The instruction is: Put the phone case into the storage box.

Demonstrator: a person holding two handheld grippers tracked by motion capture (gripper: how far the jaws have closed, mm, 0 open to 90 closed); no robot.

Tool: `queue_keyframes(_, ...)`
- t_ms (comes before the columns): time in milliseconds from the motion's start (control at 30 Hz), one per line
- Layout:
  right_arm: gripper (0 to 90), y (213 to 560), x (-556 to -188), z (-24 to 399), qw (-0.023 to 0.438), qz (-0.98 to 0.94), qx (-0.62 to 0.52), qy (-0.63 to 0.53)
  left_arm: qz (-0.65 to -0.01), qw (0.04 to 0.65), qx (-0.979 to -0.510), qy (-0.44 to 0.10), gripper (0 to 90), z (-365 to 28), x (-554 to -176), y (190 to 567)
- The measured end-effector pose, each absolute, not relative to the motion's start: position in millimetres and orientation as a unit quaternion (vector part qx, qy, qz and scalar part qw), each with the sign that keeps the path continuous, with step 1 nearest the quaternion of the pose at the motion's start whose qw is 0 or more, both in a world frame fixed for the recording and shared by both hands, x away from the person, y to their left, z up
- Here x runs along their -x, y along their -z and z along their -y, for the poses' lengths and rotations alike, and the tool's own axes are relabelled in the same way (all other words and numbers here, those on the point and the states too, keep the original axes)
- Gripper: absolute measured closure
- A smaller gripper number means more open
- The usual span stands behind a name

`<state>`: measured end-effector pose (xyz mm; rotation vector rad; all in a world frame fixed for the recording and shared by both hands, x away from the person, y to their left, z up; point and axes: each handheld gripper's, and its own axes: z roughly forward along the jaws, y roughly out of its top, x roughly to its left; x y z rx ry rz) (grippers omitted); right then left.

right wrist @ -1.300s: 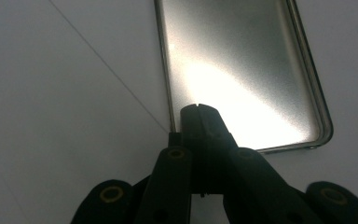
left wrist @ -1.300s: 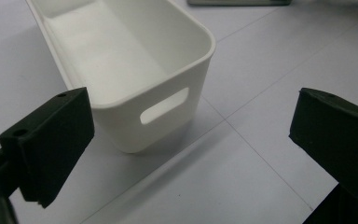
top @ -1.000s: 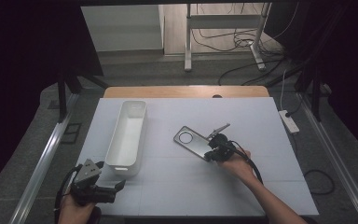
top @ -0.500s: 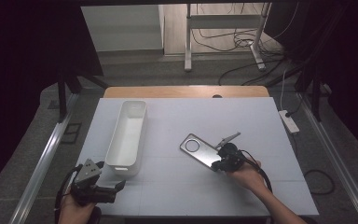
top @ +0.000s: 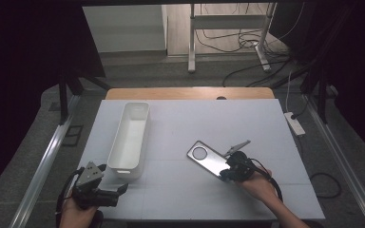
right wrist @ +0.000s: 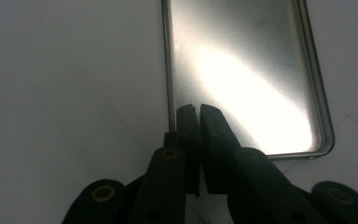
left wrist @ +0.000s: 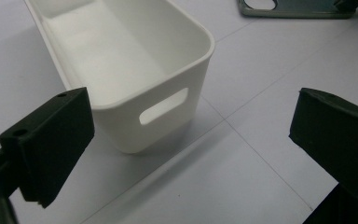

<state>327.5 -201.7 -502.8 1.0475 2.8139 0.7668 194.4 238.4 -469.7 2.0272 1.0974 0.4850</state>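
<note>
A flat grey metal plate shaped like a phone, with a round ring at its far end, lies on the white table right of centre. My right gripper sits at its near right end. In the right gripper view the gripper is shut to a hairline slit, tips on the plate's near corner, nothing between the jaws. A long white bin stands at the left, nothing inside. My left gripper is open at the front left, aimed at the bin's handle end; its jaws stand wide apart.
The white table is bare in front of the plate and between plate and bin. A wooden strip runs along the far edge. On the floor to the right lies a power strip; cables and a metal stand are beyond the table.
The right hand and the grey plate have slid together to the right and toward the front edge. The left gripper and the bin have stayed put.
</note>
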Motion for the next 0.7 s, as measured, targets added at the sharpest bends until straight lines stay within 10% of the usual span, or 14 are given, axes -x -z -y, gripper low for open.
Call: queue_keyframes(700,18.4,475,-354,215,0.053,-0.877,-0.359,-0.316,-0.433,0.387,-0.795,-0.178,0.5,-240,-196,470)
